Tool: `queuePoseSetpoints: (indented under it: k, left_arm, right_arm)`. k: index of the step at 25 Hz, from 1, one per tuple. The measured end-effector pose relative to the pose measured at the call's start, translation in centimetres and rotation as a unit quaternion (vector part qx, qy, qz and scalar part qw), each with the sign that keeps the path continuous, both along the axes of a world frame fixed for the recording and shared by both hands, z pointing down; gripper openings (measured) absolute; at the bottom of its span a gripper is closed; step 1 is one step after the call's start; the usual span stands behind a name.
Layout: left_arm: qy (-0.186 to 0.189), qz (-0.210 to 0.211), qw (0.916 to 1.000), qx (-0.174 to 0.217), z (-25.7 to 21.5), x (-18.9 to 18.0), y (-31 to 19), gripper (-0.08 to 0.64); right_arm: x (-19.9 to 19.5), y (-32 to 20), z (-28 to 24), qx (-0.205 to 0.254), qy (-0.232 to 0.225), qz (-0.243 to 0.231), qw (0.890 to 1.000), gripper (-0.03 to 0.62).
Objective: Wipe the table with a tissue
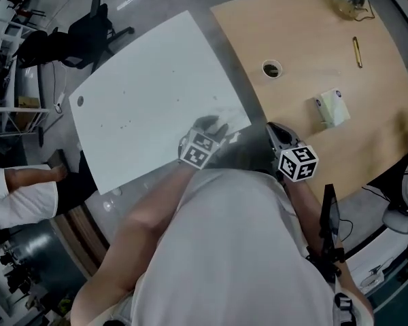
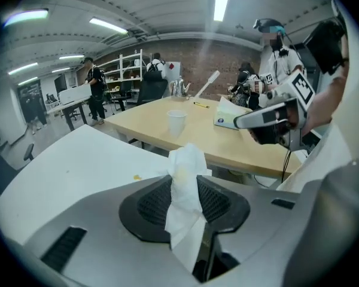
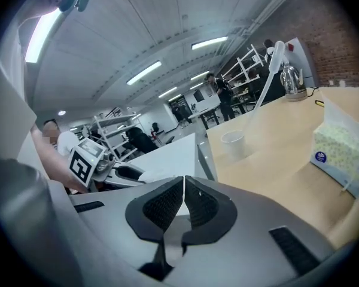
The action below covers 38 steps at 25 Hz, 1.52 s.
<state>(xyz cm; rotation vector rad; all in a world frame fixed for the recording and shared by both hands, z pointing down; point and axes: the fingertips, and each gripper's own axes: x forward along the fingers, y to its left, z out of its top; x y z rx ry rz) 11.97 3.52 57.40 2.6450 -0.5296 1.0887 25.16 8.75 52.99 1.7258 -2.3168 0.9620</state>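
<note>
Below head cam, torso (image 1: 238, 250) hides pt of both arms. Left tool (image 1: 214, 126) blurred at white counter (image 1: 149, 94) edge, pinching tissue (image 2: 184, 184). Right tool (image 3: 183, 191) pressed together, empty, nr wooden counter (image 1: 326, 53). Brick wall (image 2: 209, 58), shelves (image 2: 128, 64) behind.

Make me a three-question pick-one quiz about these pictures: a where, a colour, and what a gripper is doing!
1. Where does the paper cup stand?
A. white table
B. wooden table
C. floor

2. What colour is the tissue in the left gripper?
A. white
B. blue
C. green

3. How are the right gripper's jaws?
A. wide apart
B. closed on the paper cup
C. together, nothing between

Answers:
1 B, tan wood lies all round the cup.
2 A, white paper sticks up between the jaws.
3 C, the pads meet, empty.
</note>
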Motion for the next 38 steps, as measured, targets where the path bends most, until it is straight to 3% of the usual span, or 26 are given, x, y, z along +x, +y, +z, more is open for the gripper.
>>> queuePoseSetpoints:
  k: [13, 18, 25, 31, 38]
  left_arm:
    - [-0.024, 0.061, 0.9978, 0.000, 4.0, 5.4, -3.7, 0.121]
    - [-0.044, 0.029, 0.9983, -0.026, 5.6, 3.6, -5.7, 0.121]
    - [-0.054, 0.042, 0.9974, -0.022, 6.0, 2.4, -6.1, 0.118]
    - [-0.047, 0.028, 0.9973, -0.050, 6.6, 1.4, -7.2, 0.115]
    - [-0.073, 0.010, 0.9963, -0.045, 6.5, -0.4, -10.1, 0.112]
  right_arm:
    - [0.2, 2.7, 0.4, -0.051, 0.023, 0.042, 0.998, 0.018]
    - [-0.4, 2.2, 0.4, -0.056, 0.026, 0.055, 0.997, 0.018]
    - [-1.7, 0.8, 0.4, -0.055, 0.022, 0.052, 0.997, 0.018]
    - [-2.3, 0.3, 0.0, -0.052, 0.023, 0.052, 0.997, 0.018]
    - [-2.5, 0.7, 0.0, -0.055, 0.021, 0.062, 0.996, 0.018]
